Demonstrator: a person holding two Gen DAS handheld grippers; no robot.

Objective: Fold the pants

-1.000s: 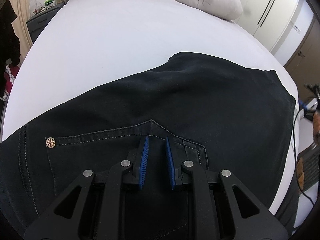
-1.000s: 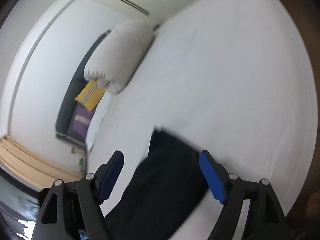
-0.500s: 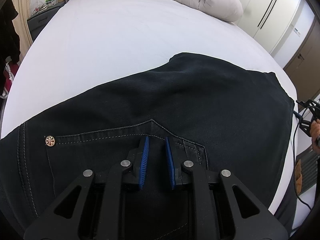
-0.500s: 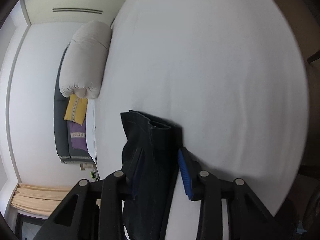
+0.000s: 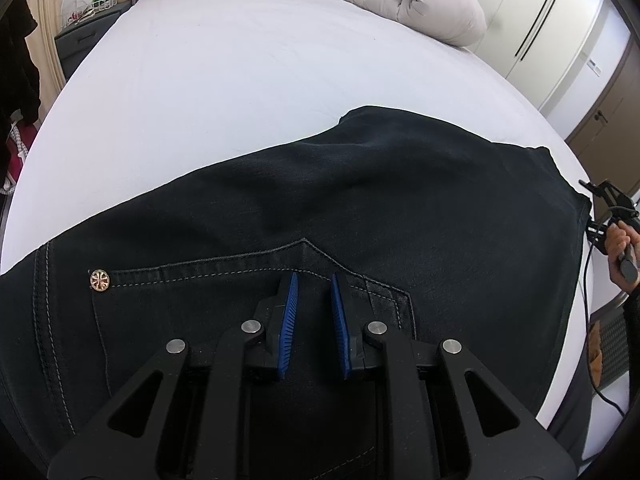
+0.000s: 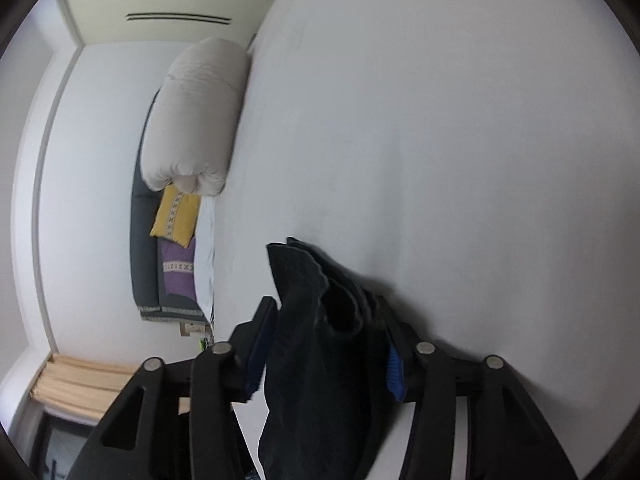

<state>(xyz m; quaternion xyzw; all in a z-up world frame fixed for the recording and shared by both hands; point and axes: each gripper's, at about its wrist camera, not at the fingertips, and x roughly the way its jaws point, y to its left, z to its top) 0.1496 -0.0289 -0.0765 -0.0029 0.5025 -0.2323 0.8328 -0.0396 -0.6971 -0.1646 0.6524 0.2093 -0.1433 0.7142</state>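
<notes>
Pants (image 5: 360, 200) lay on bed (image 5: 260, 60).
Right gripper (image 6: 328, 344) clamped the hem (far right); left gripper (image 5: 314, 304) narrow, on pocket (image 5: 240, 280).

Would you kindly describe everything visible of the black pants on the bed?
The pants are black denim-like cloth with pale stitching, a back pocket and a metal rivet. They lie spread across the white bed, lightly rumpled. The left gripper rests over the pocket, jaws slightly apart. The right gripper clamps a bunched hem end, lifted off the sheet.
</notes>
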